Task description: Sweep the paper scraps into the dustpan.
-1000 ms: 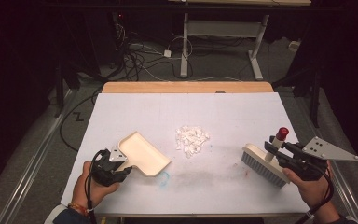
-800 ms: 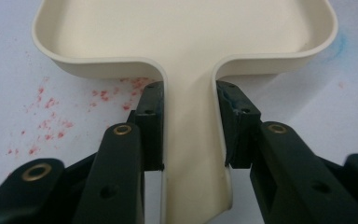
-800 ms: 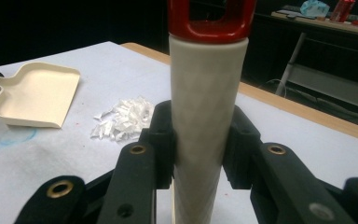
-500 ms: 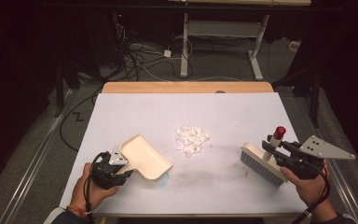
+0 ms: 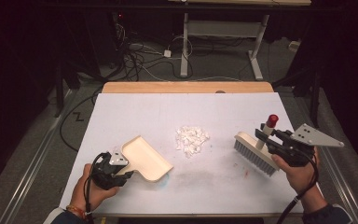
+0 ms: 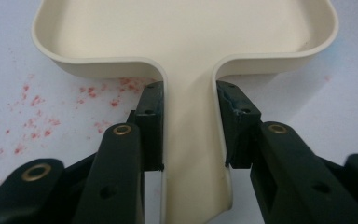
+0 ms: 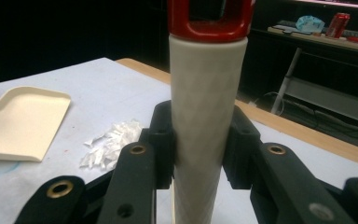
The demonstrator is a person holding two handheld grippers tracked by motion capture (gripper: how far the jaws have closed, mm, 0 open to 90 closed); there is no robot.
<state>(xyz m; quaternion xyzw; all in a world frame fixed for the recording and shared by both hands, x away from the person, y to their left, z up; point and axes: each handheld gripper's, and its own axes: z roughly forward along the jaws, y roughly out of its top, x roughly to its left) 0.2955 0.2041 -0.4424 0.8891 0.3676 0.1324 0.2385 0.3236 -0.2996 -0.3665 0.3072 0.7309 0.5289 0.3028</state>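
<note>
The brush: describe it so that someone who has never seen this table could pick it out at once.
Start at the white table and go to its right edge, where the right gripper is shut on an upright handle. That is the brush, right of the heap of white paper scraps. Its cream block with grey bristles and its red-capped handle set it apart from the flat cream dustpan at the left.

I have shifted my right claw (image 5: pixel 266 138) and the cream, white-bristled brush with the red-tipped handle (image 5: pixel 257 150) it clamps slightly left, toward the small pile of white paper scraps (image 5: pixel 191 139).
</note>
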